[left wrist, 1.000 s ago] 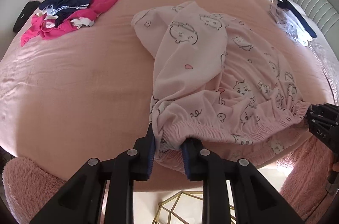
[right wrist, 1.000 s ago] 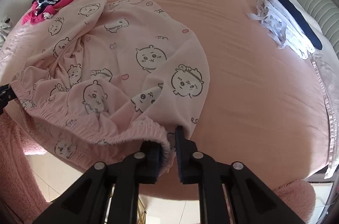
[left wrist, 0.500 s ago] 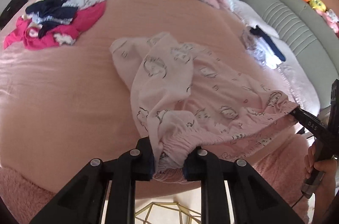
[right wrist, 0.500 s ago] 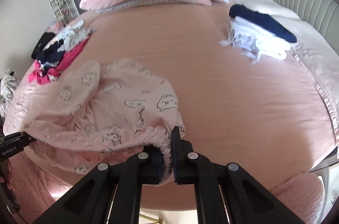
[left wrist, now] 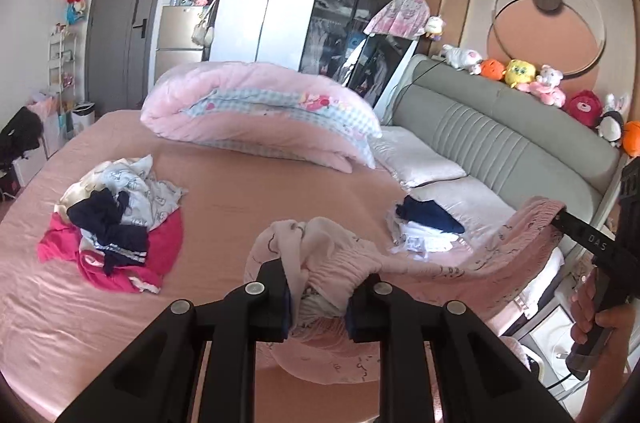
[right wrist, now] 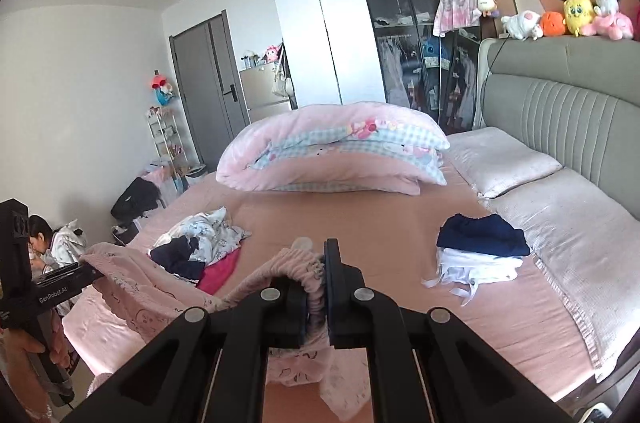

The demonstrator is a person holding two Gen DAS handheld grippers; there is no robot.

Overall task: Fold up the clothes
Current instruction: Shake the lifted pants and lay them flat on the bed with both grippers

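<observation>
Two grippers, left and right, each clamp their fingers on one pink pyjama waistband.

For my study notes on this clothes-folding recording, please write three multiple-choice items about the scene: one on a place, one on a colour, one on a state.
1. Where is the small folded stack?
A. beside the pillows
B. on the floor
C. on the headboard

2. What colour is the garment on top of that stack?
A. yellow
B. navy
C. green

3. How are the pink pajama pants held?
A. lying flat, untouched
B. by one gripper only
C. waistband clamped by both grippers

Answers:
1 A: it lies on the bed sheet next to the pillows.
2 B: dark blue cloth tops the white.
3 C: left gripper and right gripper each pinch the waistband.
</observation>
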